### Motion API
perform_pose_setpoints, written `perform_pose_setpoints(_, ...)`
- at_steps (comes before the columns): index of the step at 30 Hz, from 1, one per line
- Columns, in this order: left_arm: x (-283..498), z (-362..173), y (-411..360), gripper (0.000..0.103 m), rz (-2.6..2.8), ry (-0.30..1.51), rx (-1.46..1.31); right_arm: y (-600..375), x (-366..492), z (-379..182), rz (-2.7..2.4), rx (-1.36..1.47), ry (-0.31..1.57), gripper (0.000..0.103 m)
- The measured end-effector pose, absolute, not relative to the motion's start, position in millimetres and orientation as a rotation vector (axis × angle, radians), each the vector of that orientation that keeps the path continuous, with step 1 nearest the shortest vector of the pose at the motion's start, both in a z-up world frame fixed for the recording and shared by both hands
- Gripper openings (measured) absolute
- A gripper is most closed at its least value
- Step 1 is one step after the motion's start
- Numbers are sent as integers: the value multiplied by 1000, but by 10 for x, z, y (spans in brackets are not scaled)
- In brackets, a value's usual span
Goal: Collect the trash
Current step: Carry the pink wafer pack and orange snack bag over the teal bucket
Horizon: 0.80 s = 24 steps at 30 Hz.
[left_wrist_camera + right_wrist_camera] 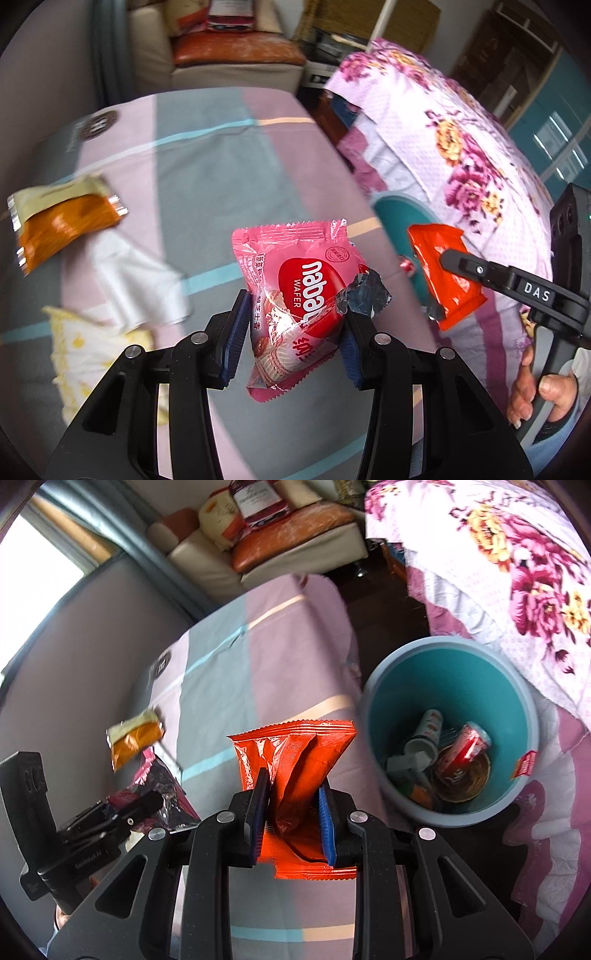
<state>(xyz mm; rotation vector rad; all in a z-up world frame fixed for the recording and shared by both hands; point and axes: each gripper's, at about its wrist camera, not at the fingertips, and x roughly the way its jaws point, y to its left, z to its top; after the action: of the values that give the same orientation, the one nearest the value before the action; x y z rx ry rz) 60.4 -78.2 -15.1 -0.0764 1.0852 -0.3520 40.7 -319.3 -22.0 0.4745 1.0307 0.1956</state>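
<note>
My left gripper (pixel 295 325) is shut on a pink wafer wrapper (pixel 295 295) and holds it above the striped cloth-covered table (pixel 221 166). My right gripper (pixel 295 801) is shut on a crumpled orange-red wrapper (pixel 295 760), also seen at the right of the left wrist view (pixel 443 269). A teal trash bin (pixel 450 672) stands on the floor to the right of the table, holding a red can (pixel 463 753), cups and other rubbish. On the table lie an orange-and-cream wrapper (pixel 62 221), a white tissue (pixel 136 280) and a yellow-white cloth (pixel 81 354).
A bed with a floral pink quilt (pixel 461 140) stands right of the bin. A beige sofa (pixel 229 565) with cushions and bags sits behind the table. A grey wall (pixel 74 657) is to the left. A small red wrapper (pixel 524 764) hangs on the bin rim.
</note>
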Motion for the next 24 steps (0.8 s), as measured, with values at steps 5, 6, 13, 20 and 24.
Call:
perform_pose_setpoints(5,714,-110,-1248,46,-423,1080,-4,-3669,372,-155,115,531,974,23)
perform_pose_setpoints(6,733,-110,-1332,46,-438,1080,8,-3730,362,-152,102,537,967,23)
perform_pose_setpoints(13,884,-170,-2000,46,-534,1088,80,-4241,329,-144,16,575,929,23)
perform_pose_setpoints(20,1060,-333,-2450,46,-580,1128,120,-4561,370,-233,-28,598,936,23)
perform_pose_setpoints(24,1147,-387,-2608,46,-597,1136,127,-4639,399,-294,-45,607,945,23)
